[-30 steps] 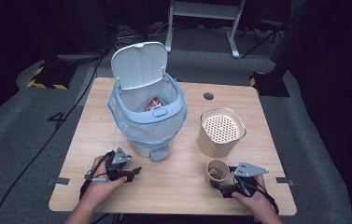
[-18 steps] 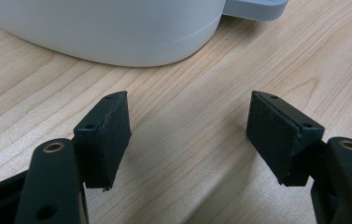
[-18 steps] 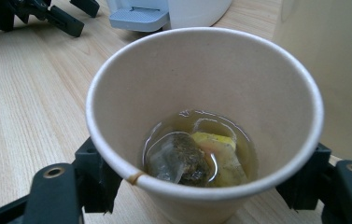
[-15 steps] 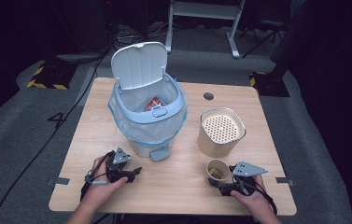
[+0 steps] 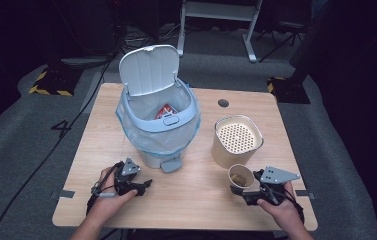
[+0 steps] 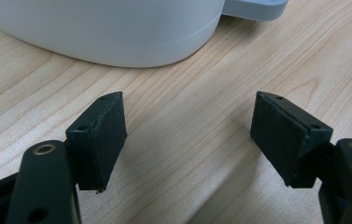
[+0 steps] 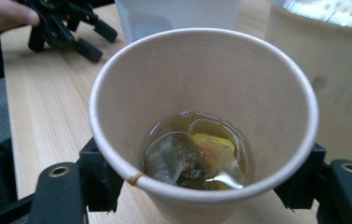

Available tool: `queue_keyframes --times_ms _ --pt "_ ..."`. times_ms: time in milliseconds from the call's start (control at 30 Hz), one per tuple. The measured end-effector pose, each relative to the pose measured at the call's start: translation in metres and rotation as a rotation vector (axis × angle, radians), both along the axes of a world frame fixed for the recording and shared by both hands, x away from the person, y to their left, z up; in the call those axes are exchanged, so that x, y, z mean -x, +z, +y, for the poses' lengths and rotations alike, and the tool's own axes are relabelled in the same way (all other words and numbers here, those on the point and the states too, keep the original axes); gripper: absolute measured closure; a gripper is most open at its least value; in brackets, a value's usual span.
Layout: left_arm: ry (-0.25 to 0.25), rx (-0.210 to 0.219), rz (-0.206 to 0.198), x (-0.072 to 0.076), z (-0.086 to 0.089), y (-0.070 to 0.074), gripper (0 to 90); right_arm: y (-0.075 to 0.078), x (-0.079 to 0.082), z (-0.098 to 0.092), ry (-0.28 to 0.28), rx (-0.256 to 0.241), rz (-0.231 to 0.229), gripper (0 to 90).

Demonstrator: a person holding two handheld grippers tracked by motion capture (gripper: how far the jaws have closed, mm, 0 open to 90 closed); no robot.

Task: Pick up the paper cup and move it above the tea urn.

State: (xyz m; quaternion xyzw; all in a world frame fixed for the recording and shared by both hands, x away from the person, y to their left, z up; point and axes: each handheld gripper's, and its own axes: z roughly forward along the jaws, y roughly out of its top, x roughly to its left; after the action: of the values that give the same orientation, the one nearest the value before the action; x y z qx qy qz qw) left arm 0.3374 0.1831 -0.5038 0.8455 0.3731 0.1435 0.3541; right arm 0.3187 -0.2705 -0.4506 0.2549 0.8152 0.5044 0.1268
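Note:
My right gripper (image 5: 242, 189) holds a brown paper cup (image 5: 240, 176) at the table's front right, one jaw on each side of it. In the right gripper view (image 7: 201, 189) the cup (image 7: 201, 74) holds a little yellowish liquid and a wet tea bag (image 7: 176, 161). My left gripper (image 5: 145, 186) rests open on the wood at the front left, just short of the bin's base (image 6: 117, 28). Nothing lies between its jaws in the left gripper view (image 6: 187, 135).
A pale blue pedal bin (image 5: 158, 135) with its lid (image 5: 148, 70) raised stands mid-table, lined with a clear bag, with a red packet (image 5: 165, 110) inside. A beige container (image 5: 237, 140) topped by a perforated strainer stands right behind the cup. The table (image 5: 196, 200) has bare wood between the hands.
My right gripper and the cup have shifted slightly right and away from the front edge. The left gripper has stayed put and open.

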Motion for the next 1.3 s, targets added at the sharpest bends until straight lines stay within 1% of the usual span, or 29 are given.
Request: queue_keyframes --times_ms 67,100,133,167,233,267,300,333,367,400,667,767,867,900,1000,1033,1100,1133,1300 --pt "0.001 0.0 0.001 0.001 0.0 0.0 26.9 0.008 -0.001 -0.002 0.009 -0.007 0.001 30.6" --pt "0.001 0.0 0.001 0.001 0.0 0.0 26.9 0.008 -0.001 -0.002 0.009 -0.007 0.001 30.6" --pt "0.0 -0.002 0.003 0.001 0.0 0.0 26.9 0.012 -0.002 -0.004 0.01 -0.005 0.002 30.6" --pt "0.002 0.0 0.004 0.001 0.0 0.0 26.9 0.021 -0.003 -0.005 0.018 -0.001 0.0 30.7" --pt "0.002 0.0 0.004 0.001 0.001 0.0 26.9 0.029 -0.004 -0.007 0.023 0.009 -0.003 30.8" --pt "0.002 0.0 0.004 0.001 0.001 0.0 26.9 0.029 -0.004 -0.007 0.023 0.009 -0.003 30.8" --pt "0.002 -0.001 0.004 0.001 0.001 0.0 26.9 0.036 -0.006 -0.008 0.027 0.013 0.002 30.8" --pt "0.002 -0.001 0.004 0.001 0.001 0.0 26.9 0.04 -0.007 -0.008 0.029 0.018 0.001 30.8" --pt "0.002 0.0 0.004 0.002 0.001 0.0 26.9 0.04 -0.007 -0.008 0.029 0.018 0.001 30.8" --pt "0.002 0.0 0.004 0.002 0.001 0.0 26.9 0.046 -0.008 -0.008 0.035 0.015 0.001 30.9" --pt "0.002 0.0 0.004 0.002 0.001 0.0 26.9 0.069 -0.015 -0.009 0.048 0.008 0.007 31.1" --pt "0.002 0.0 0.004 0.002 0.001 0.0 26.9 0.079 -0.016 -0.009 0.036 0.015 -0.003 31.1" --pt "0.002 0.0 0.004 0.002 0.001 0.0 26.9 0.09 -0.017 -0.009 0.026 0.031 -0.026 31.1" --pt "0.002 0.0 0.004 0.002 0.001 0.0 26.9 0.09 -0.017 -0.009 0.026 0.031 -0.026 31.1" --pt "0.001 0.001 0.004 0.001 0.001 0.0 26.8 0.103 -0.022 -0.01 0.015 0.034 -0.045 31.1" --pt "0.001 0.001 0.004 0.001 0.001 0.0 26.7 0.103 -0.022 -0.01 0.015 0.034 -0.045 31.1" --pt "0.001 0.002 0.005 0.001 0.001 0.0 26.7 0.108 -0.026 -0.012 0.008 0.031 -0.052 31.1" --pt "0.001 0.002 0.005 0.001 0.001 0.0 26.6 0.113 -0.031 -0.013 -0.001 0.026 -0.056 31.1" --pt "0.002 0.0 0.005 0.002 0.0 0.0 26.6 0.122 -0.043 -0.016 -0.033 0.031 -0.077 31.1"
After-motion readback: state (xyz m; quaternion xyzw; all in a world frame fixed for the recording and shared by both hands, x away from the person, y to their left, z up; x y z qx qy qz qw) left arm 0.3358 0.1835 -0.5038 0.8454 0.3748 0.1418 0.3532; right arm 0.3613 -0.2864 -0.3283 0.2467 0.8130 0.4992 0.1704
